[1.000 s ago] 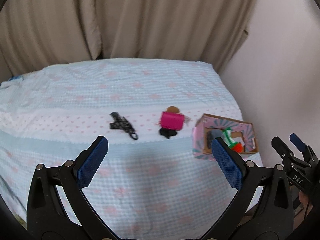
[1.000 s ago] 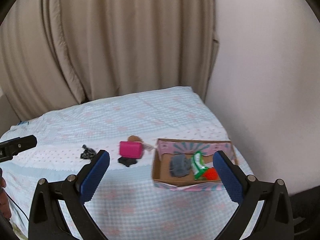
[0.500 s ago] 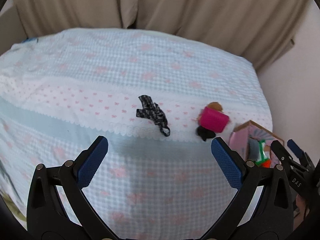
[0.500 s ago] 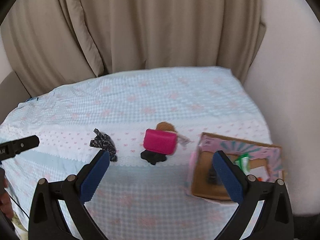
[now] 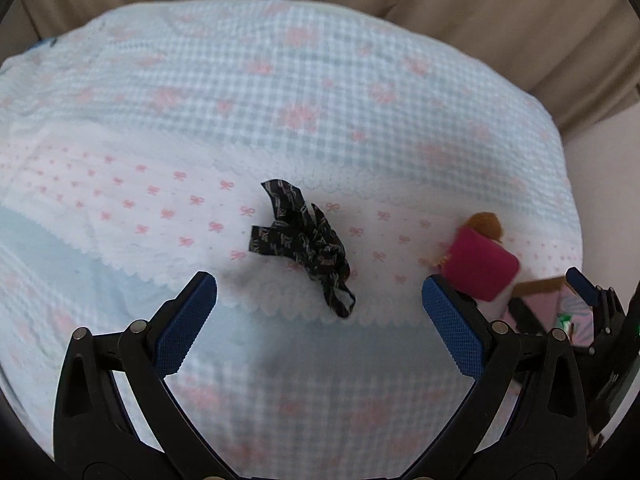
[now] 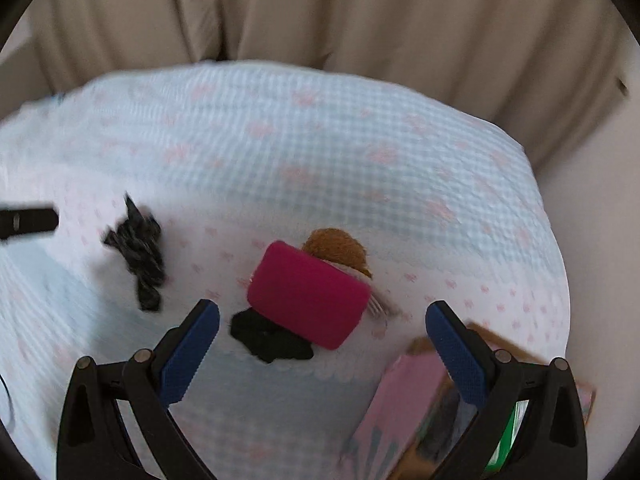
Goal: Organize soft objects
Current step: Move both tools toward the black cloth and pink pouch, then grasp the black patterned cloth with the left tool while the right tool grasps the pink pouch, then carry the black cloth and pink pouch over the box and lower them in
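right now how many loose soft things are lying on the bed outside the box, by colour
black patterned fabric bow: 1
magenta pouch: 1
brown fuzzy piece, partly under the pouch: 1
plain black cloth, at the pouch's near edge: 1
total: 4
Both tools, left and right, hang open above the bedspread, holding nothing.

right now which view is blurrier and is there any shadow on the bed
Right wrist view: motion-smeared, the black patterned cloth and pink box lose their edges. Left wrist view: sharper, the cloth's print reads clearly, with a soft grey shadow on the bedspread between the tongs.
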